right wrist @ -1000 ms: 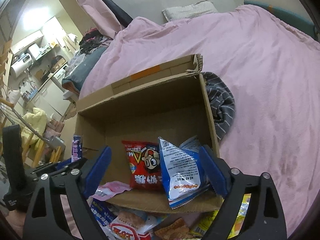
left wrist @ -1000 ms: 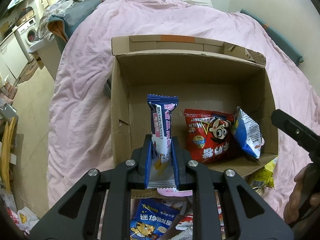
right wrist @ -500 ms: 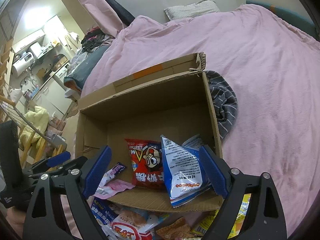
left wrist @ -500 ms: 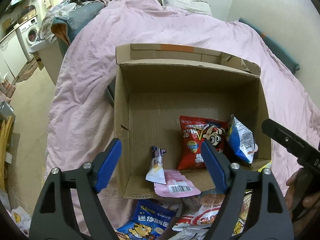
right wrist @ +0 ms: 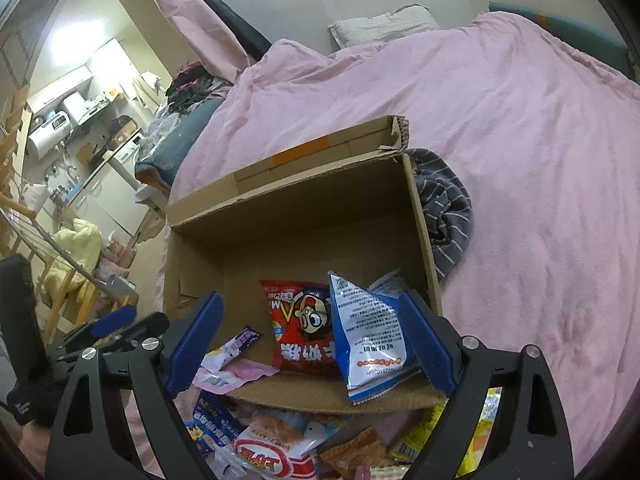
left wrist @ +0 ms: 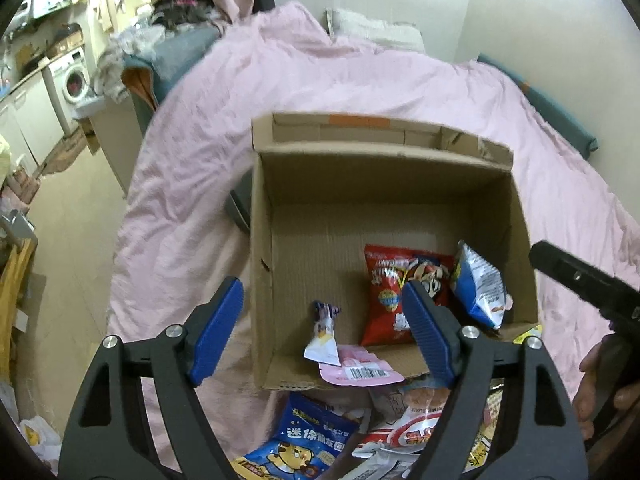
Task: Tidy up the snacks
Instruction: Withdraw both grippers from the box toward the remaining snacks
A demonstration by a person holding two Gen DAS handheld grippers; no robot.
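the left claw (left wrist: 324, 334) stands wide apart with nothing pressed between its blue pads; its jaws have just been opening, and the small blue-and-white snack packet (left wrist: 323, 336) lies loose on the floor of the cardboard box (left wrist: 260, 208), just ahead of the claw and between the lines of its two fingers without touching either. a pink pouch (left wrist: 358, 368) with a barcode lies just beside that packet, over the box's near edge. ahead and to the right of the left claw, a red snack bag (left wrist: 386, 296) leans on the box floor, its lower corner hidden behind the right pad, and a blue-and-white bag (left wrist: 478, 288) sits against it farther right, near the right wall.

the right claw (right wrist: 312, 344) is also spread wide and grips nothing. the red snack bag (right wrist: 300, 320) and the blue-and-white bag (right wrist: 364, 332) stand between its pads but beyond them, inside the box (right wrist: 420, 216); whether the right pad touches the blue-and-white bag cannot be told. the small packet (right wrist: 236, 346) and the pink pouch (right wrist: 244, 372) lie just ahead of its left pad.

below both claws, outside the box, a heap of loose snacks (right wrist: 280, 440) rests on the pink bed cover (right wrist: 520, 140). a striped grey cloth (right wrist: 444, 220) lies against the box's right wall.
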